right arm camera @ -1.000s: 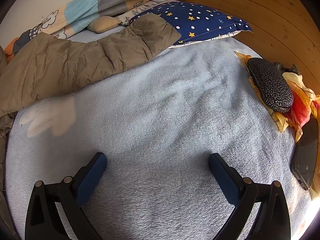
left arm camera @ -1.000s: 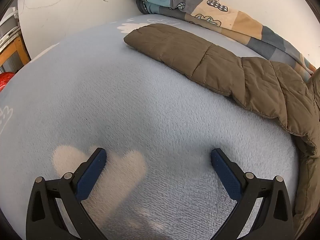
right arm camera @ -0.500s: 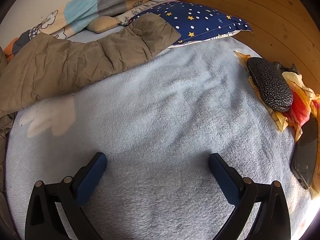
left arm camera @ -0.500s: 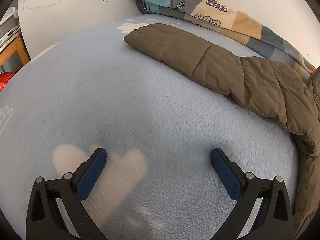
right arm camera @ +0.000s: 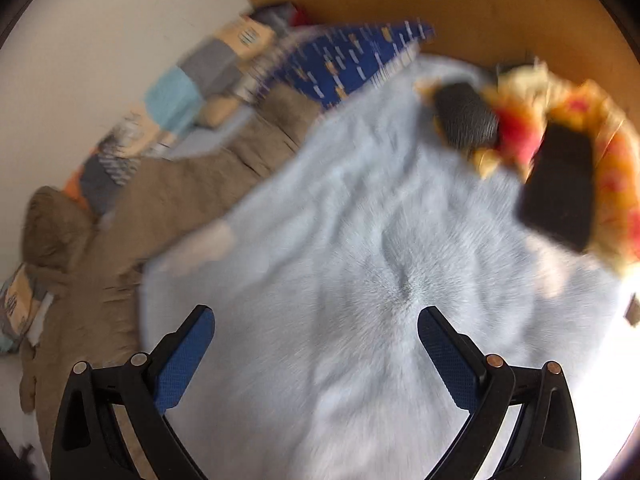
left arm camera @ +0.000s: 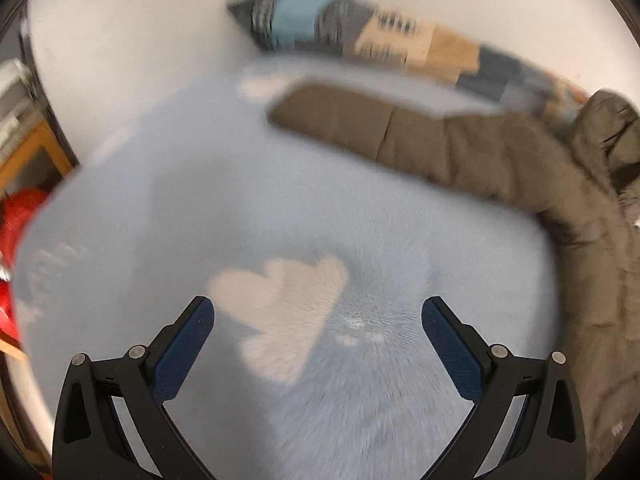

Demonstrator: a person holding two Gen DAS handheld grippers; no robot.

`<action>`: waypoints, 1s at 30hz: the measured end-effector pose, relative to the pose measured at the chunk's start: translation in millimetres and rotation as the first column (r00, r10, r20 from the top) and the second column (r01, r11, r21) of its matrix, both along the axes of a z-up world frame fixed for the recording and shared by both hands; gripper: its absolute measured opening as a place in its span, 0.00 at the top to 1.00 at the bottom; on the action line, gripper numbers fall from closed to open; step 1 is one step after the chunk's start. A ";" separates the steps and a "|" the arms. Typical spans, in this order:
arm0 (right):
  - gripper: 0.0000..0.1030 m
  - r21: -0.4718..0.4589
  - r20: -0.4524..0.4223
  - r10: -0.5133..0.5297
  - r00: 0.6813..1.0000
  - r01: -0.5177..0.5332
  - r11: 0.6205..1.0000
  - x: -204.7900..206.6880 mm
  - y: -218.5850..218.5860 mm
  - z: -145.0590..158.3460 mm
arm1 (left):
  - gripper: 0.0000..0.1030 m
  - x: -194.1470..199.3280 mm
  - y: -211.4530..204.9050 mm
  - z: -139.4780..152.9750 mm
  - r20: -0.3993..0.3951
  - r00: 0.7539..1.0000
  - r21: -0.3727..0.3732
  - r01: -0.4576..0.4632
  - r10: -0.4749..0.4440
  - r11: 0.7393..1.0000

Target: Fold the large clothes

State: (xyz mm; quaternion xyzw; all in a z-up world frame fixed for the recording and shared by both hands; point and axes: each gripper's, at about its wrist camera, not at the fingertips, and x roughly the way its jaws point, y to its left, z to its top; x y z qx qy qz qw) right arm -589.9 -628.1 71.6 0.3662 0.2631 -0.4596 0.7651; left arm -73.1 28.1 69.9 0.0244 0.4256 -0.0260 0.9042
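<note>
Both views are motion-smeared, so details are mush. The brown quilted puffer jacket (left arm camera: 460, 148) runs off the right edge in the left view, its body cut off. The patchwork patterned quilt (right arm camera: 188, 92) along the far wall is too blurred to read its prints. The flat black object (right arm camera: 560, 192) on the red-and-yellow cloth (right arm camera: 612, 160): can't tell what it is.

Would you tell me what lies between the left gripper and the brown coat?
Only bare light-blue blanket with a white cloud print lies between the left gripper and the coat, in the left wrist view.
</note>
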 end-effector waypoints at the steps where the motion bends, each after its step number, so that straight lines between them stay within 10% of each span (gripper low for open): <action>1: 0.00 -0.036 0.013 0.018 1.000 -0.018 0.999 0.3 15.0 16.5 | 0.00 -16.0 0.3 24.6 0.051 0.999 0.006 0.016 -0.016 1.000; 10: 0.00 -0.284 0.026 0.377 0.926 -0.354 0.891 80.9 193.1 126.1 | 0.00 -154.6 -69.5 128.4 0.241 0.960 0.058 0.131 -0.142 0.990; 21: 0.00 -0.407 -0.216 0.582 0.784 -0.614 0.676 167.9 347.5 94.6 | 0.00 -274.2 -177.6 92.5 0.203 0.923 0.111 0.311 -0.327 0.944; 30: 0.00 -0.334 -0.196 0.612 0.766 -0.639 0.693 181.0 345.8 72.7 | 0.00 -272.2 -184.8 80.3 0.178 0.919 0.114 0.335 -0.351 0.935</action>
